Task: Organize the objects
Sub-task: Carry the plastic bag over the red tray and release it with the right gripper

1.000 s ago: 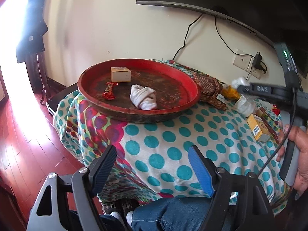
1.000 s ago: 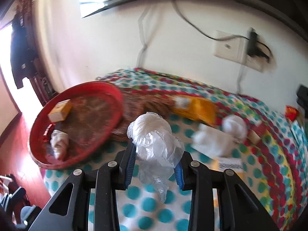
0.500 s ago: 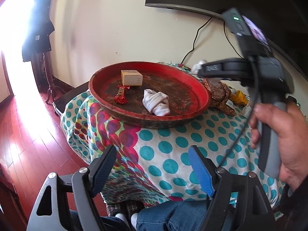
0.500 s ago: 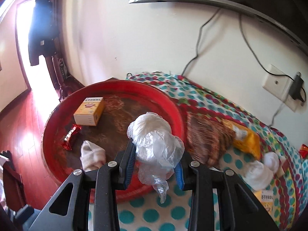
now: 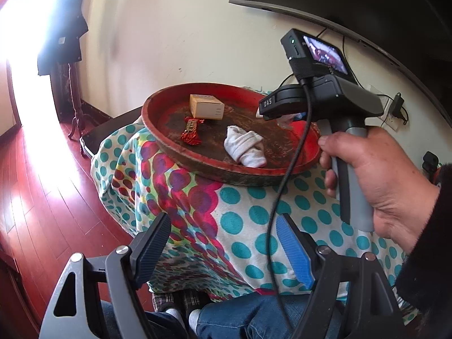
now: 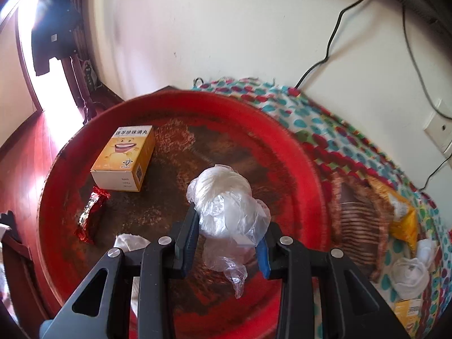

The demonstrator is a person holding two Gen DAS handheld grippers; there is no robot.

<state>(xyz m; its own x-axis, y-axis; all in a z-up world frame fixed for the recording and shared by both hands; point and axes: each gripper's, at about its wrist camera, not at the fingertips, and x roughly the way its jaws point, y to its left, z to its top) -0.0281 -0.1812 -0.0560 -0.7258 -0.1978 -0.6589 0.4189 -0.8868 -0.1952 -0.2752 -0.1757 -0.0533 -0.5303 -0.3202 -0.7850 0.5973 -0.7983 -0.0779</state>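
Observation:
My right gripper [image 6: 226, 233] is shut on a crumpled clear plastic bag [image 6: 226, 206] and holds it over the middle of the round red tray [image 6: 299, 152]. In the tray lie a yellow box [image 6: 124, 158], a red foil candy [image 6: 90, 214] and a white sock [image 6: 130, 241]. In the left wrist view the tray [image 5: 175, 152] sits on the polka-dot cloth, with the box [image 5: 206, 107], candy [image 5: 192, 131] and sock [image 5: 245, 147] in it. The right gripper's body [image 5: 325, 96] reaches over the tray's right side. My left gripper [image 5: 223, 248] is open and empty, low in front of the table.
Right of the tray on the dotted cloth [image 6: 353, 147] lie a brown striped pouch [image 6: 358, 217], a yellow snack packet [image 6: 401, 217], white wads [image 6: 409, 276] and another yellow box [image 6: 409, 313]. A wall with cables and a socket [image 6: 440, 130] stands behind. Red wood floor [image 5: 36, 175] lies left.
My right gripper has carried the plastic bag leftward from the table's middle to above the tray. The left gripper has stayed open and shifted slightly left.

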